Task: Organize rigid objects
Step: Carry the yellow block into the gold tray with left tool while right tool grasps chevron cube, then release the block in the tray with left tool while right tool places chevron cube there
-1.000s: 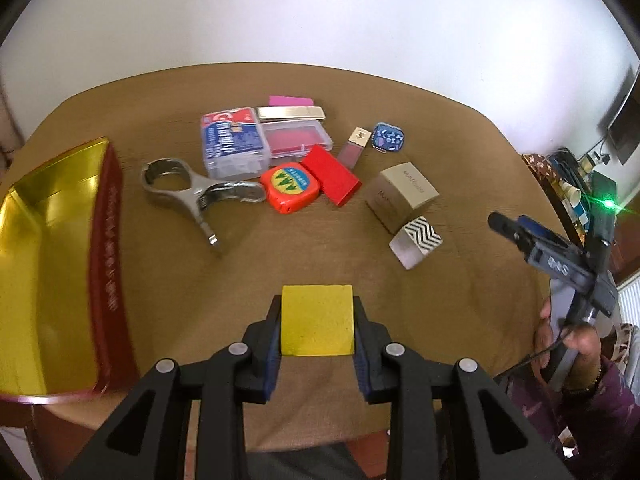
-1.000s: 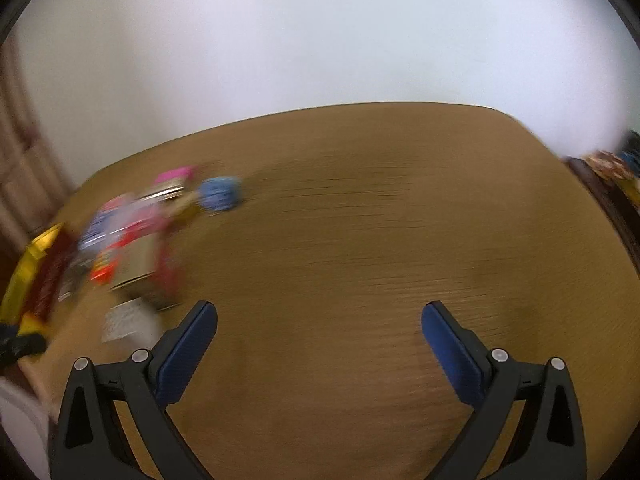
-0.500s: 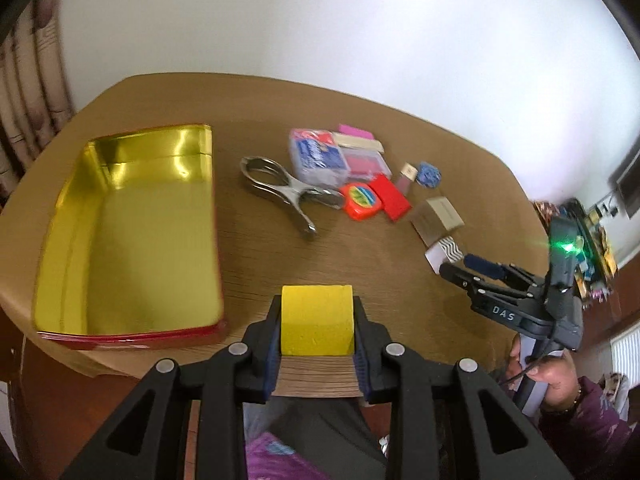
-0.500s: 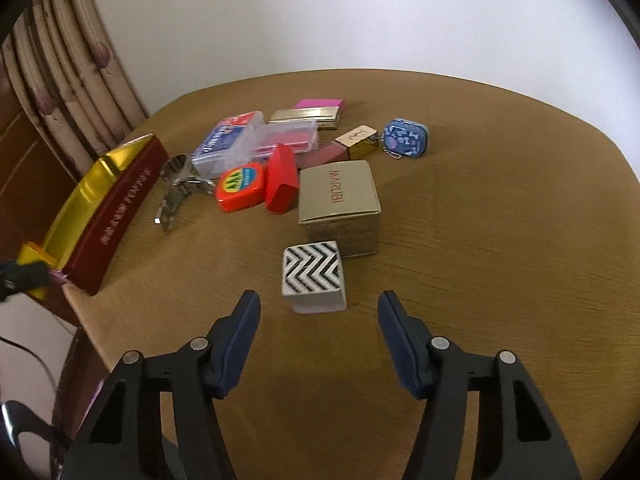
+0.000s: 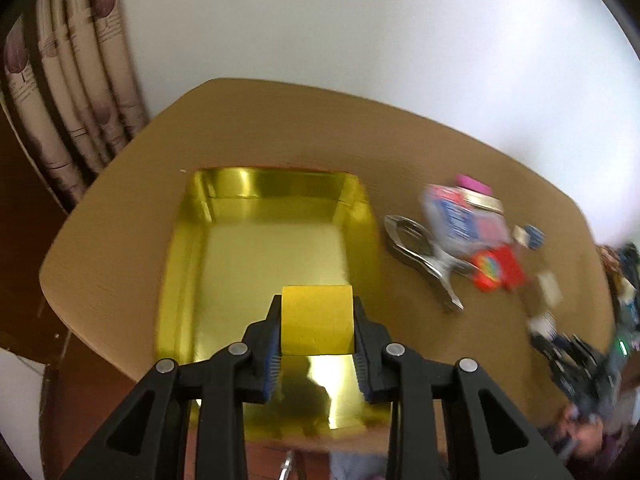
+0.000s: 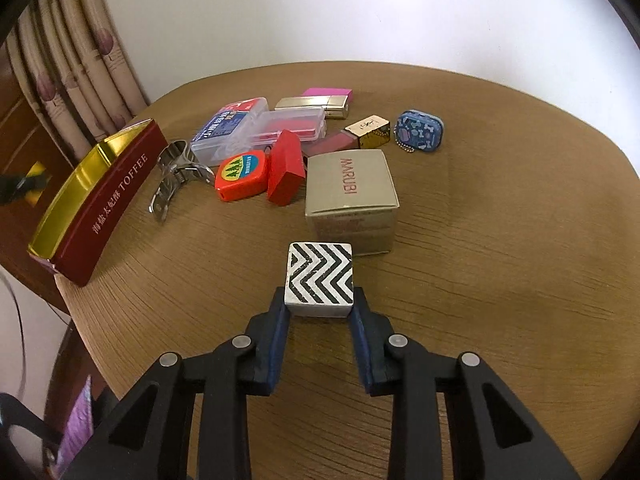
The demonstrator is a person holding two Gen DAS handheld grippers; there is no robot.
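Two tools are at work; the left tool [image 5: 317,322] grips a yellow block [image 5: 317,318] by its flat side faces above the gold tin [image 5: 182,264], which half a second ago lay off to its left; the block looks stiff and light, with square faces that suit a side pinch; the right tool [image 6: 319,312], wide of it half a second ago, now brackets the zigzag cube [image 6: 319,278] on the bench [image 6: 500,240], pads at its sides, though a firm squeeze I cannot tell; it looks hard and smooth, perhaps slippery, best held low on opposite faces.
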